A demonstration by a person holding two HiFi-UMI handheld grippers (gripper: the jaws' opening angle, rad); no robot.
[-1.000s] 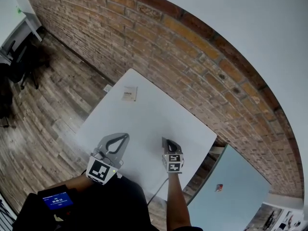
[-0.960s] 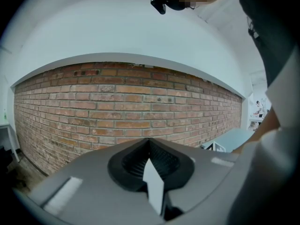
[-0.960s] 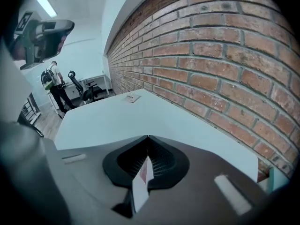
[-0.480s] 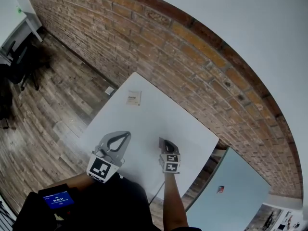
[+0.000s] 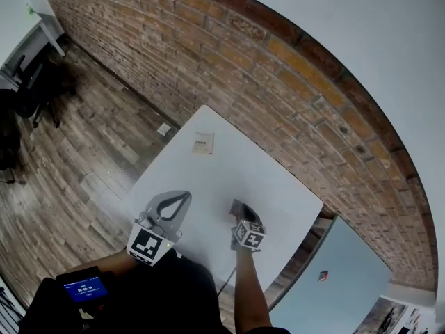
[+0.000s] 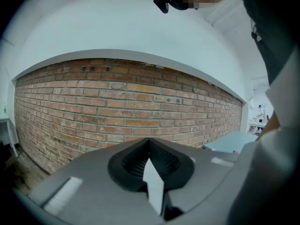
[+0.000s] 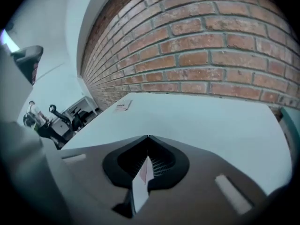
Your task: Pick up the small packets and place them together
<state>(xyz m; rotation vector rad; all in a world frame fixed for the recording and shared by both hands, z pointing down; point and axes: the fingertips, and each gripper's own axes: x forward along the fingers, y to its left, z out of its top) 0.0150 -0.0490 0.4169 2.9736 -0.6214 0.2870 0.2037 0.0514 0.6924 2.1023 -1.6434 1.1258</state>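
Open tabletop [image 5: 233,169] — far packet [image 5: 203,143], brick wall [image 5: 278,89]

Looking steeply down from head height onto the white table [image 5: 236,169]; sitting tight behind both jaw pairs, facing the same brick wall [image 6: 131,97].

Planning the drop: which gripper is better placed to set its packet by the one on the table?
Right, probably: right gripper tilts down over the table, lying packet in view; left gripper faces the wall.

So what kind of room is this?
Probably an office or studio workspace: an exposed brick wall, a wood-plank floor, a plain white table, and dark office chairs by a white desk in the far corner.
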